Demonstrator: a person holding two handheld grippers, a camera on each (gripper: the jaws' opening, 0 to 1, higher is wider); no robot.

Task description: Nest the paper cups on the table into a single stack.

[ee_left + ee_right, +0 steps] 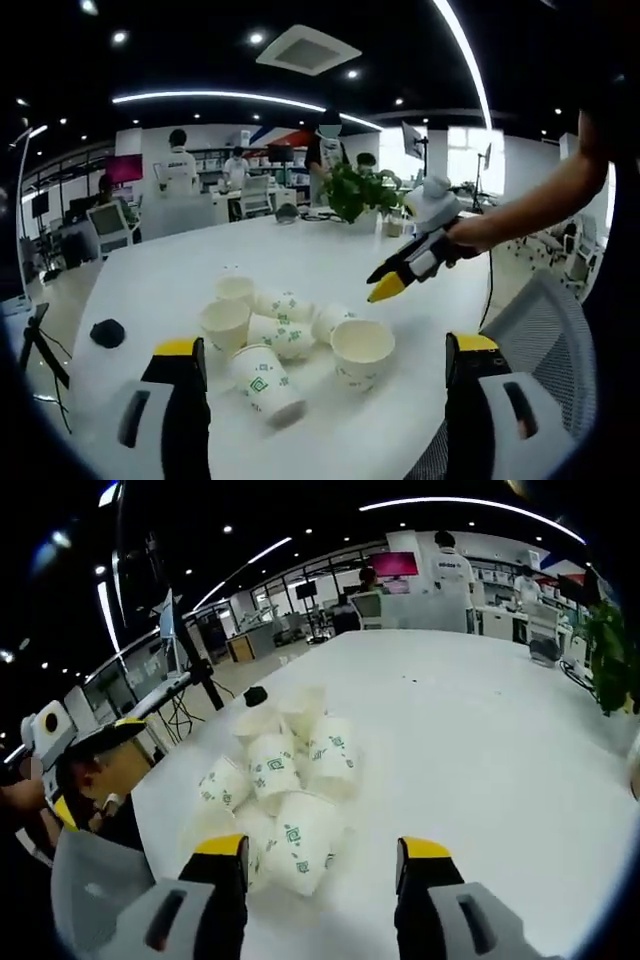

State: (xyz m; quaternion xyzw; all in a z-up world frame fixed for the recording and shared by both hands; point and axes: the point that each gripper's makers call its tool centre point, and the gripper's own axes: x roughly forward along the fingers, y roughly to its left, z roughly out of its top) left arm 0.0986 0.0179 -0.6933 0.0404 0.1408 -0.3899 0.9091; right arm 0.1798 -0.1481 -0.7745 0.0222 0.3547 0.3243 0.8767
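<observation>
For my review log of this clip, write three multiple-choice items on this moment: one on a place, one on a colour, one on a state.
1. Where do the cups lie?
A. In a loose cluster on the table
B. On the floor
C. On a chair

2. What colour is the print on the cups?
A. Red
B. Green
C. Blue

3. How do the left gripper's jaws stand?
A. Shut on a cup
B. Shut on nothing
C. Open, holding nothing

Answers:
1 A: both views show the cups bunched on the white table, some upright, some on their sides.
2 B: the marks on the cup walls are green.
3 C: in the left gripper view its two jaws stand wide apart with the cups beyond them, none gripped.
</observation>
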